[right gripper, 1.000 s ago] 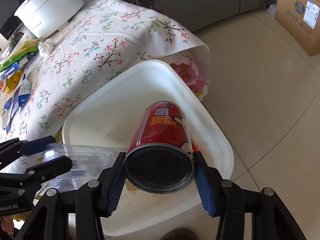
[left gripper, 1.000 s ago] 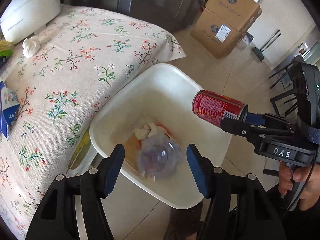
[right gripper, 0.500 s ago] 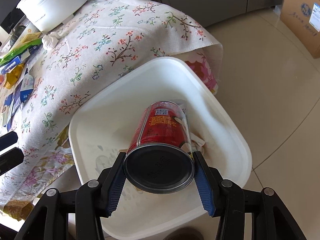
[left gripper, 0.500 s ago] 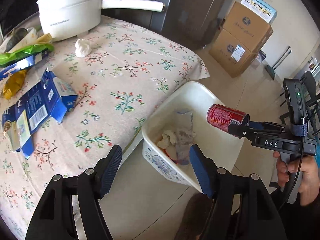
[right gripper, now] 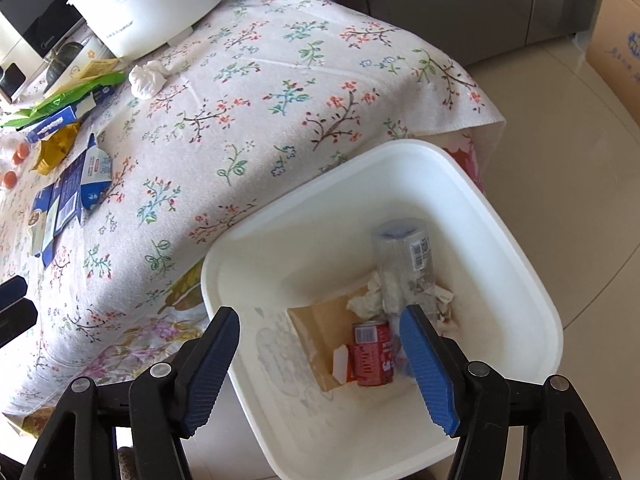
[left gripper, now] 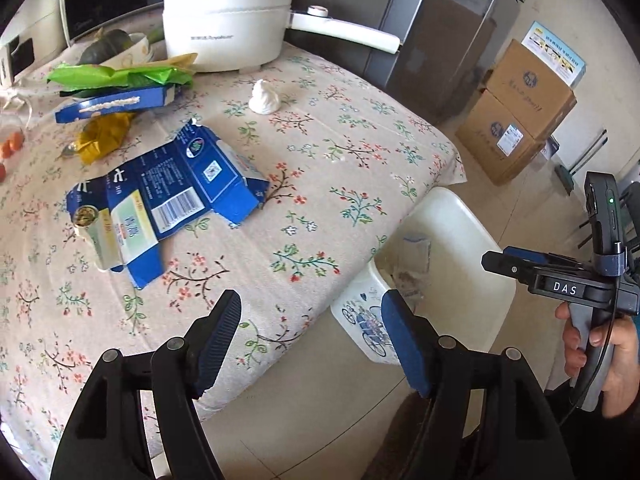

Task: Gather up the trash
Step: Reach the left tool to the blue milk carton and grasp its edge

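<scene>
The white trash bin (right gripper: 516, 256) stands on the floor at the table's edge; it also shows in the left wrist view (left gripper: 472, 248). Inside lie a red can (right gripper: 372, 352), a clear plastic bottle (right gripper: 404, 264), crumpled tissue (right gripper: 368, 300) and brown paper. My right gripper (right gripper: 320, 364) is open and empty above the bin. My left gripper (left gripper: 310, 344) is open and empty over the table's edge. On the floral tablecloth lie a flattened blue carton (left gripper: 168, 196), a crumpled white tissue (left gripper: 264, 98), a yellow wrapper (left gripper: 102, 134), a blue box (left gripper: 116, 102) and green wrappers (left gripper: 120, 76).
A white electric pot (left gripper: 228, 20) with a long handle stands at the table's back. Cardboard boxes (left gripper: 520, 108) are stacked on the tiled floor beyond the bin. A grey fridge (left gripper: 436, 28) is behind the table. Small orange fruits (left gripper: 12, 144) lie at the far left.
My right gripper opened and the red can dropped into the bin. My left gripper pulled back from the bin and swung left over the table.
</scene>
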The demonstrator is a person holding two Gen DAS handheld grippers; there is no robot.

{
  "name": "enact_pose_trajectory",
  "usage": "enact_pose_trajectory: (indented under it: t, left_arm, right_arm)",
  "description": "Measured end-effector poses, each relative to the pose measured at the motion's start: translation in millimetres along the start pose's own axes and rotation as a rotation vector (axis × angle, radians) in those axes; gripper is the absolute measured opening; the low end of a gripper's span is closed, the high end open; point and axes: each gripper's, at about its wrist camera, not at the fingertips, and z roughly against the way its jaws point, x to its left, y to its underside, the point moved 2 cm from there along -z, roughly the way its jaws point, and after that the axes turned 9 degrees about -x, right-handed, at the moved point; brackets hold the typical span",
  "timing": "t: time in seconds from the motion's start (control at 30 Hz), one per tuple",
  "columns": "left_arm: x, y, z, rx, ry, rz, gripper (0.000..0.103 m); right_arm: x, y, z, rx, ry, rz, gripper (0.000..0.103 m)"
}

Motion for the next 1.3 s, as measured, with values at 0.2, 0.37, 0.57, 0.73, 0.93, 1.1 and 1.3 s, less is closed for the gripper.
enact_pose_trajectory:
  t: [0.2,0.37,0.57,0.73,0.93,1.1,1.3]
  left_arm:
    - [34.5,-1.0,12.2,-0.017,-0.042,0.061,0.075]
    - [67.1,-2.5,21.1,-0.033,-0.081,0.127,0.075]
    - [101.6,-2.0,17.8,-0.043,-0.156,0.170,0.075]
    - [99.7,-5.9,-4.0,-0.024,-0.180,0.126,0.075]
    - [79.0,-29.5,-39.5,-0.014,-0.167,0.126,0.075]
    - [63.1,-57.9,-76.5,-0.035,-0.175,0.164,0.075]
    - [49.0,-71.8,-120.6,-0.027,-0.285,0.126,0.075]
  right_arm:
    - [30.0,-8.6,-2.7,-0.010,-0.019,0.044,0.075]
    - [52.5,-13.7,-6.0,-0.014,-0.027,0.085,0.077]
    - [73.7,-17.3,-12.9,-0.004,-0.031,0.128,0.079]
    - [78.3,-21.6,-19.6,0.005,-0.026,0.138,0.079]
    - [75.4,-31.4,-24.8,0.005,-0.022,0.135,0.079]
    - [64.7,-39.4,-28.6,0.003,-0.017,0.117,0.079]
    - [49.0,-44.0,-33.8,0.012,-0.001,0.115,0.079]
